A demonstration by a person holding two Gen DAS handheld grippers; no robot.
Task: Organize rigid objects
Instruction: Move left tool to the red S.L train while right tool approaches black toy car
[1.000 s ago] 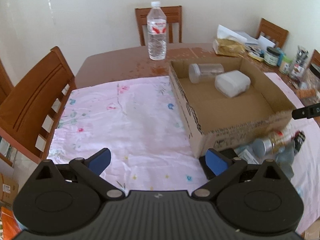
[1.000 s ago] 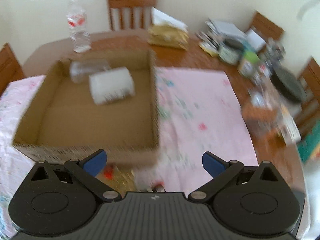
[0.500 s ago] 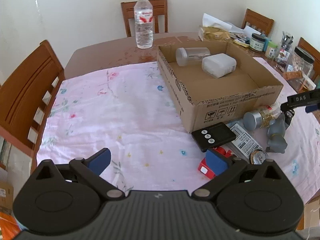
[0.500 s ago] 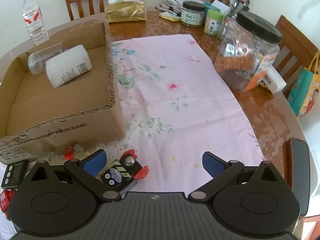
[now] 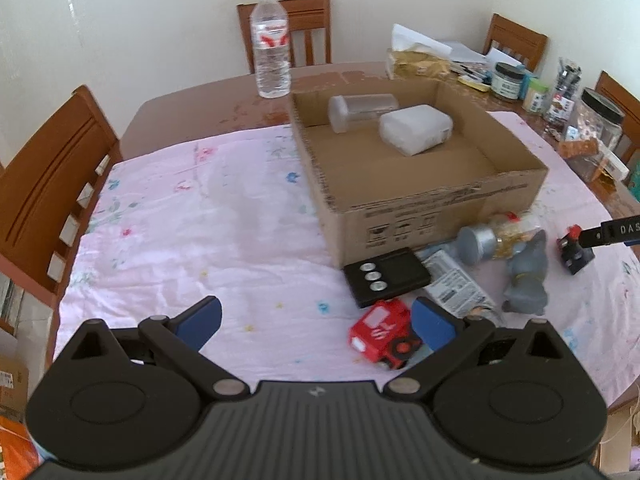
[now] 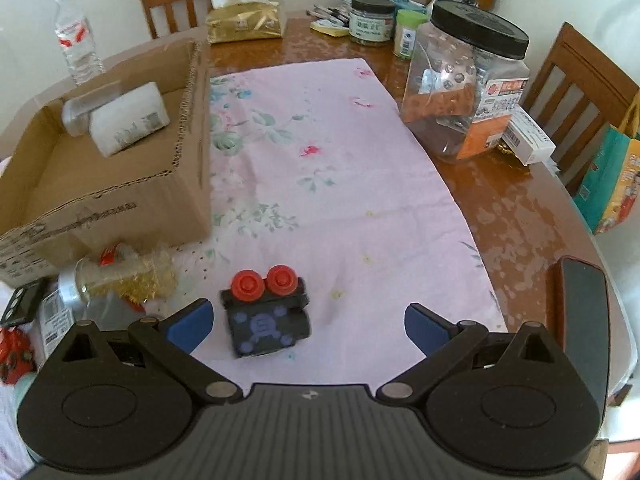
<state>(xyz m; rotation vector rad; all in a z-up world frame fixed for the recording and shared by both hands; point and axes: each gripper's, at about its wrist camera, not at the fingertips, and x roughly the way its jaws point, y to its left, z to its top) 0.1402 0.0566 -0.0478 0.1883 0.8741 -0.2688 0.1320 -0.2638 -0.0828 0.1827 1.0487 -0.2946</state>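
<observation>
An open cardboard box (image 5: 436,212) (image 6: 120,208) stands on the pink cloth and holds a clear jar (image 5: 360,110) and a white container (image 5: 416,128). In front of it lie a black timer (image 5: 386,276), a red toy car (image 5: 382,334), a glitter jar (image 5: 492,236), a grey figure (image 5: 526,276) and a black toy with red knobs (image 6: 264,312) (image 5: 574,250). My left gripper (image 5: 316,322) is open and empty, with the red car by its right finger. My right gripper (image 6: 306,326) is open and empty above the black toy.
A water bottle (image 5: 272,44) stands behind the box. A large clear jar with a black lid (image 6: 464,80), small jars (image 6: 370,20), a gold tissue pack (image 6: 246,20) and a dark phone (image 6: 582,300) are on the right. Wooden chairs (image 5: 44,184) surround the table.
Both grippers have pulled back from the box toward the table's near edge. The loose objects in front of the box have come into view. Both stay open.
</observation>
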